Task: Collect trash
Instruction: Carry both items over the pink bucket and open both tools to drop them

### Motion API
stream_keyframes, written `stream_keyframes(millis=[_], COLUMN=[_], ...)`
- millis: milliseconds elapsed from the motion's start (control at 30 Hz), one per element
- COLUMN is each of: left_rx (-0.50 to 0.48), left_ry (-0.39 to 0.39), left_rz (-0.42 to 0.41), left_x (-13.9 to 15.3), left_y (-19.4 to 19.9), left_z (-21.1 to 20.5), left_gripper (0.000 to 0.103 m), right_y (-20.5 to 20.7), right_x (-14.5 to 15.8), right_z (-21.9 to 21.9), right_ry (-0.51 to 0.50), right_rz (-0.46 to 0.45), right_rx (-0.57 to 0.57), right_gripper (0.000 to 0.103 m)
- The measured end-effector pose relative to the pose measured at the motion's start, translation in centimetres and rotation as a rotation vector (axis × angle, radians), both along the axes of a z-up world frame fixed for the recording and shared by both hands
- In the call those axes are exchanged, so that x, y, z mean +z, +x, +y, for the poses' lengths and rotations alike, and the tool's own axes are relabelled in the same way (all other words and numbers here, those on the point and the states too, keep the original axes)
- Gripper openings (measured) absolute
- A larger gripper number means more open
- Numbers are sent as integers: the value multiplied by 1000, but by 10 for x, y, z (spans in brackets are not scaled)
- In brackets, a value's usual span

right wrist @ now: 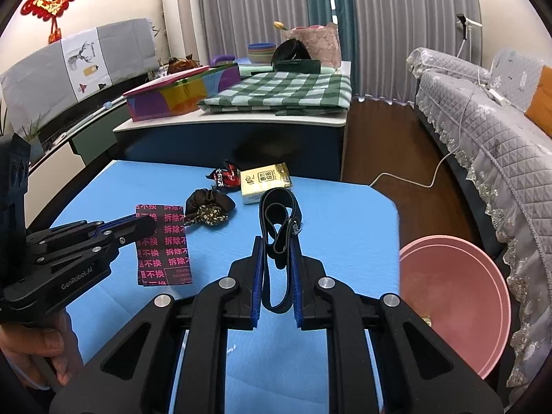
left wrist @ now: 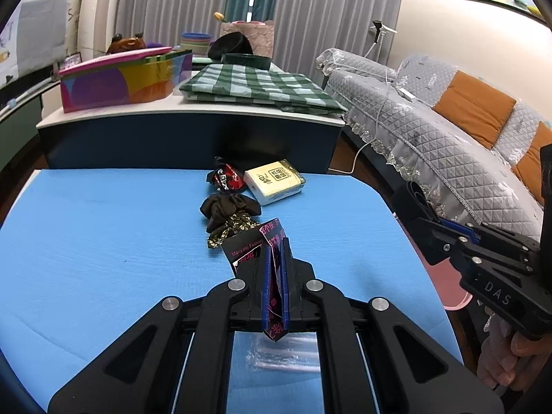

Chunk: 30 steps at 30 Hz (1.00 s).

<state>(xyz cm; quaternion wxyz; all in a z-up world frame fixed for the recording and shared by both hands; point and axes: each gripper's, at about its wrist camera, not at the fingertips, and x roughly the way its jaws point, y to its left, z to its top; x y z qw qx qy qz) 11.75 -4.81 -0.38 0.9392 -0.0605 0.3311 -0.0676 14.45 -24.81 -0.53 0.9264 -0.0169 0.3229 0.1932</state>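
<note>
My left gripper (left wrist: 275, 248) is shut on a black wrapper with pink print (left wrist: 257, 245) and holds it above the blue table (left wrist: 103, 241); the wrapper also shows in the right wrist view (right wrist: 162, 245). My right gripper (right wrist: 276, 245) is shut on a black elastic band (right wrist: 279, 220), held over the table's right part. A red-black snack wrapper (left wrist: 226, 177), a yellow tissue pack (left wrist: 274, 181) and a dark scrunchie (left wrist: 229, 212) lie at the table's far side. A pink bin (right wrist: 455, 296) stands on the floor to the right.
A clear plastic piece (left wrist: 283, 355) lies on the table under my left gripper. Behind the table stands a cabinet (left wrist: 189, 131) with a colourful box (left wrist: 120, 82) and a checked cloth (left wrist: 255, 86). A grey sofa (left wrist: 431, 131) is on the right.
</note>
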Motion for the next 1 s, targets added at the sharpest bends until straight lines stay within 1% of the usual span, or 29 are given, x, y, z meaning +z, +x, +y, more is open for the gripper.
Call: stream_keyframes(millis=[567, 1000], left_rx=[-31, -75], left_ry=[28, 46], left_rz=[-41, -57], left_x=[15, 19], left_y=[-31, -34], left_z=[-12, -39], left_gripper=[5, 5], right_y=[-28, -34], right_x=[26, 40], right_z=[-35, -70], right_ry=[25, 13], right_rz=[-56, -102], right_rx=[-54, -130], right_gripper=[15, 15])
